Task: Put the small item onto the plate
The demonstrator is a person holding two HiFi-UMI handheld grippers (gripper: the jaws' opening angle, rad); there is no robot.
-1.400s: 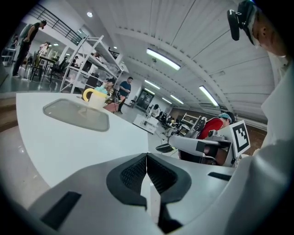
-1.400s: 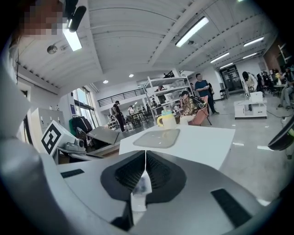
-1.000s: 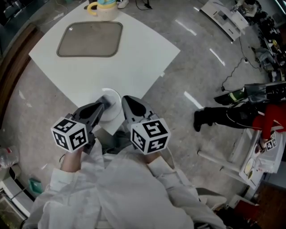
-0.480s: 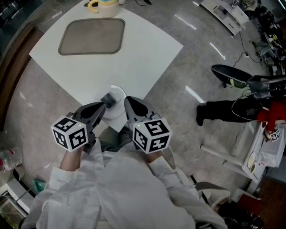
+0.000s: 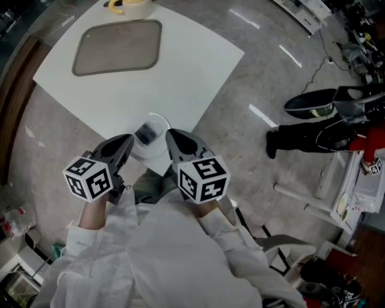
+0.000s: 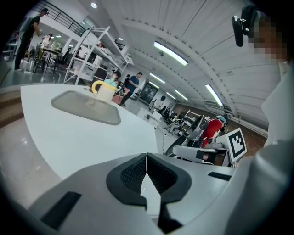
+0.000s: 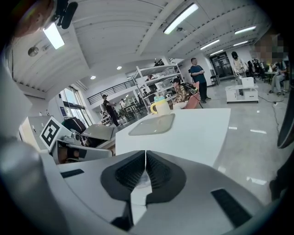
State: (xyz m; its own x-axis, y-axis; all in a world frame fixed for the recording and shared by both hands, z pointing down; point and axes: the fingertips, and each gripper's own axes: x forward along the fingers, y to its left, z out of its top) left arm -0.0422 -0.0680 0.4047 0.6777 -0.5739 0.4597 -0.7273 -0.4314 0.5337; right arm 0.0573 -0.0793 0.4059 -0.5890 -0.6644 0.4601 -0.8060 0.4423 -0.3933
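The whole matter turns on the near corner of the white desk (image 5: 180,66), where a small round plate (image 5: 159,127) sits. A small grey item (image 5: 144,133) appears to lie already on the plate, a little left of its middle. That item lies between the two tongs and just beyond their tips, on the far side from the person. The left tongs (image 5: 125,144) point at it from the near left, with their tip at the plate's left rim. The right tongs (image 5: 171,136) point in from the near right, with their tip over the plate's right rim. Neither tip touches the item as far as the head view shows, and the left tip looks slightly nearer, though not by much. The item is too blurred to give a shape or a long axis, so no grasp direction can be read from it. Each gripper view shows its ribbed pads meeting along one seam with nothing pinched between them, so both tongs are closed and empty. Judged from this, the placing looks done, and any further move would be a straight pull back towards the person, clear of the plate. The grey tray (image 5: 117,47) and the yellow-handled mug (image 5: 133,6) stand well apart at the far left of the desk and play no part here.
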